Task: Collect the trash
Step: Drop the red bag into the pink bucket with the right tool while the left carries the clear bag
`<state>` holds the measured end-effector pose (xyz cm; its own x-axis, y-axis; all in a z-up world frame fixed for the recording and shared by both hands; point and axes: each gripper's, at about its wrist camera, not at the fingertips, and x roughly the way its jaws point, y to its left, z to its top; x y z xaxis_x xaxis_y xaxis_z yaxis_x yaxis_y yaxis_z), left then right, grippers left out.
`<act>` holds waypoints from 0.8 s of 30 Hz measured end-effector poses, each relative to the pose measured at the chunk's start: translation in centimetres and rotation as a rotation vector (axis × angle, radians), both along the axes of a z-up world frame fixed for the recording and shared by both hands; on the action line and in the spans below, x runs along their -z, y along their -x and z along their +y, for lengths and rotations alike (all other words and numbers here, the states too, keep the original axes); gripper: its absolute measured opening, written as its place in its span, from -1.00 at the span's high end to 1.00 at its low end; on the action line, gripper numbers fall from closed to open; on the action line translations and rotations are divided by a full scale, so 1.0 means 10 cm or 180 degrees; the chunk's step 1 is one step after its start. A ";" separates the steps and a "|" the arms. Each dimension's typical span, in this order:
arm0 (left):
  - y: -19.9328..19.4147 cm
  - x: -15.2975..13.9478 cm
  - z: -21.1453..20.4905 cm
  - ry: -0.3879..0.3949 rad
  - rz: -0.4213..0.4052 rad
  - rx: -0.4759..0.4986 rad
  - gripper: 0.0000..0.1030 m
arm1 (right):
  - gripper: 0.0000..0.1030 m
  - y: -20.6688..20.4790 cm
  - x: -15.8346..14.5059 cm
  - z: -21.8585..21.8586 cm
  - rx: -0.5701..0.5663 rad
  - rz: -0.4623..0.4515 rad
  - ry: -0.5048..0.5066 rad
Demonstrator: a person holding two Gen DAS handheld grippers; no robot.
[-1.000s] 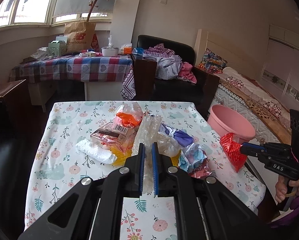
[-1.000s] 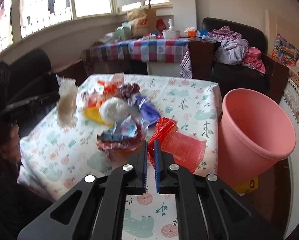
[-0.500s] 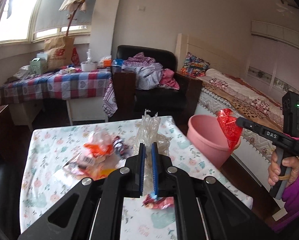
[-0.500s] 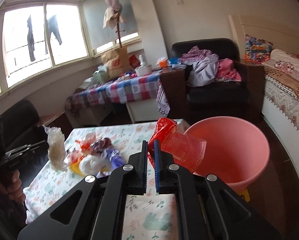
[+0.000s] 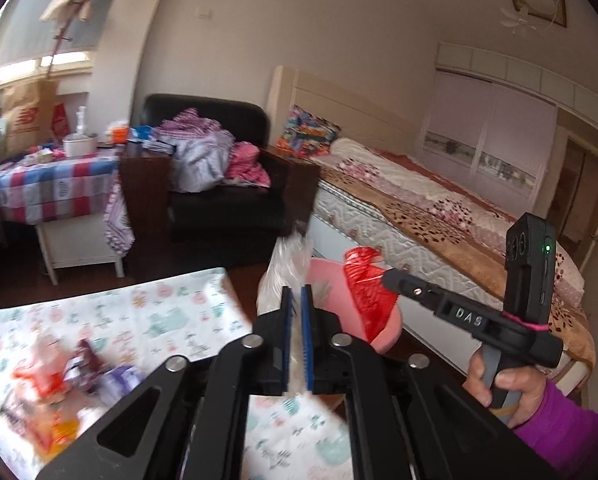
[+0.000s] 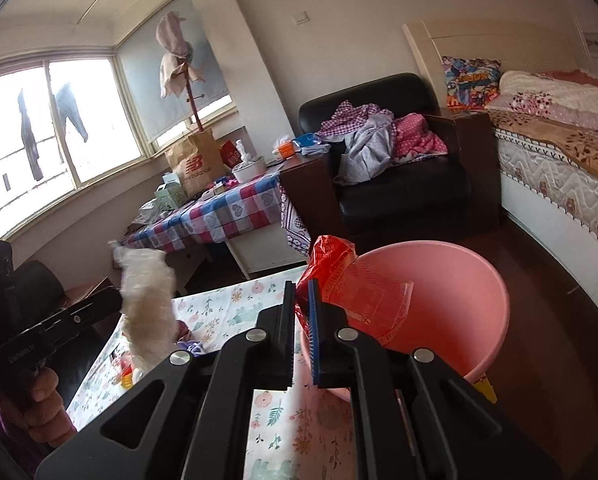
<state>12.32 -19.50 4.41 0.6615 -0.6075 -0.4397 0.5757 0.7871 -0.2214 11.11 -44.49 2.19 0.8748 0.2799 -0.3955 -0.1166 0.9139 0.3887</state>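
Two crumpled wrappers: red plastic [image 6: 351, 280], clear film [image 5: 285, 268].

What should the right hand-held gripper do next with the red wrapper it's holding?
Probably open and drop it. The right hand-held gripper is shut on the red plastic wrapper, which already hangs over the mouth of the pink bin beside the floral-cloth table. If unsure, nudge slightly further over the opening first.

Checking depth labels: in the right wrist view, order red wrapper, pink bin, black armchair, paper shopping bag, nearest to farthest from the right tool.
1. red wrapper, clamped in the right tool
2. pink bin, just beyond, right
3. black armchair, mid-room
4. paper shopping bag, by the far window, left
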 end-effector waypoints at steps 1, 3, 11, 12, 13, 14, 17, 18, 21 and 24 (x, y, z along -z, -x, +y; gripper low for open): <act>-0.06 0.02 -0.09 -0.0013 0.0011 0.0027 0.94 | 0.88 -0.03 0.03 -0.04 0.0042 0.0013 -0.0019; -0.19 0.07 -0.31 -0.0050 0.0037 0.0075 0.94 | 0.88 -0.09 0.11 -0.12 0.0104 0.0057 -0.0060; -0.54 0.30 -0.72 -0.0132 0.0186 0.0145 0.95 | 0.88 -0.28 0.40 -0.28 0.0222 0.0253 -0.0114; -0.56 0.32 -0.72 -0.0153 0.0183 0.0137 0.95 | 0.88 -0.30 0.44 -0.30 0.0227 0.0291 -0.0115; -0.56 0.33 -0.69 -0.0166 0.0181 0.0131 0.95 | 0.88 -0.31 0.48 -0.32 0.0229 0.0318 -0.0119; -0.57 0.33 -0.66 -0.0172 0.0182 0.0124 0.95 | 0.88 -0.32 0.51 -0.33 0.0228 0.0345 -0.0123; -0.56 0.34 -0.48 -0.0183 0.0186 0.0072 0.68 | 0.88 -0.36 0.56 -0.32 0.0239 0.0401 -0.0104; -0.56 0.35 -0.42 -0.0199 0.0189 0.0040 0.53 | 0.88 -0.37 0.58 -0.31 0.0248 0.0416 -0.0092; -0.51 0.39 -0.22 -0.0156 0.0246 -0.0118 0.18 | 0.87 -0.42 0.61 -0.29 0.0233 0.0488 -0.0101; -0.49 0.45 -0.08 -0.0106 0.0398 -0.0202 0.18 | 0.85 -0.43 0.64 -0.24 0.0244 0.0560 -0.0101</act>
<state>17.27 -20.28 -0.04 0.6369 -0.5500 -0.5402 0.4942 0.8291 -0.2615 15.42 -46.94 -4.24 0.8122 0.2298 -0.5362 0.0252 0.9045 0.4258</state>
